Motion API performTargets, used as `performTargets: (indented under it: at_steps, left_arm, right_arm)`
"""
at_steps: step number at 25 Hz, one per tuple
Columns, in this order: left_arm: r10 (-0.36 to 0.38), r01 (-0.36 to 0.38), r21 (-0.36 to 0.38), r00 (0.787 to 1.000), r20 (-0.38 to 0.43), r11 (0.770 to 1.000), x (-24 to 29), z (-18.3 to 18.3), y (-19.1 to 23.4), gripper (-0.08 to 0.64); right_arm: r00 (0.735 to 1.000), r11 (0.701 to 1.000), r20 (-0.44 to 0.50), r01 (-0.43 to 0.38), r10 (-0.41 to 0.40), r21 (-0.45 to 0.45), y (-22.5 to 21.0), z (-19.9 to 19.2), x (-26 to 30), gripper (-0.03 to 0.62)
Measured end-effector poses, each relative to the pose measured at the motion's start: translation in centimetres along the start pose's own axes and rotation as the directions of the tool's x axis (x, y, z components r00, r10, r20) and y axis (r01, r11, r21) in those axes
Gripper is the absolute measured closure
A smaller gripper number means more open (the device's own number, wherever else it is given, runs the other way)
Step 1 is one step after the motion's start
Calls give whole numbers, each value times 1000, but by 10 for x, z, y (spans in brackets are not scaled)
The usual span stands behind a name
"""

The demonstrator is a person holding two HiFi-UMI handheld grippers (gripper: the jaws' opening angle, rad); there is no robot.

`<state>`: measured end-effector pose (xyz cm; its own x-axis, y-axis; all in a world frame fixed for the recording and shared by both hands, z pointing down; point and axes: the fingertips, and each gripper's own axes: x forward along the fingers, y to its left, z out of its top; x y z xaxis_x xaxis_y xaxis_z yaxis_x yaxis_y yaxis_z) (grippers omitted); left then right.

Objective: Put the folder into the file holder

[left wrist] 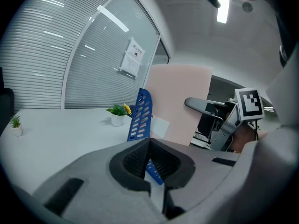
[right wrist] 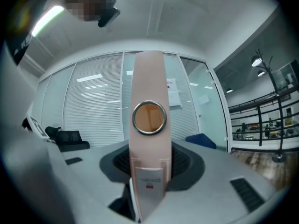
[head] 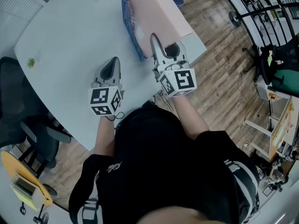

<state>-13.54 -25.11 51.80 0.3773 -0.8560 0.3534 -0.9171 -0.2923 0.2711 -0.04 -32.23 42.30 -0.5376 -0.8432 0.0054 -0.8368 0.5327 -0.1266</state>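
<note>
Folder is sitting clamped in my right claw, just right of the holder; my left claw is pinching shut, empty.

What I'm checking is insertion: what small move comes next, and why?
Probably ease the pink ring-binder folder down alongside the blue perforated plastic file holder: the right gripper clamps its spine, it stands upright beside the holder's wall, and whether it's seated is hidden.

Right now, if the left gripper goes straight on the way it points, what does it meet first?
Probably the blue file holder: its lower edge shows just past the tips of the left gripper. The table lies close under that line, so the gripper could graze that first; depth is unclear.
</note>
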Motion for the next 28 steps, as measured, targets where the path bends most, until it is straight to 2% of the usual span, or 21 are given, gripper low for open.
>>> performTargets:
  at_steps: [12, 19, 28]
  left_arm:
    - [-13, 13, -7, 1000, -17, 1000, 6, -8, -3, 561]
    - [-28, 28, -3, 999, -29, 1000, 9, -12, -9, 561]
    - [-31, 30, -1, 999, -39, 1000, 12, -16, -14, 561]
  right_arm:
    - [997, 999, -72, -24, 22, -28, 4, -20, -5, 439]
    - [988, 1000, -151, -26, 23, -16, -2, -40, -11, 434]
    - [980, 999, -197, -26, 20, -28, -2, -53, -12, 434]
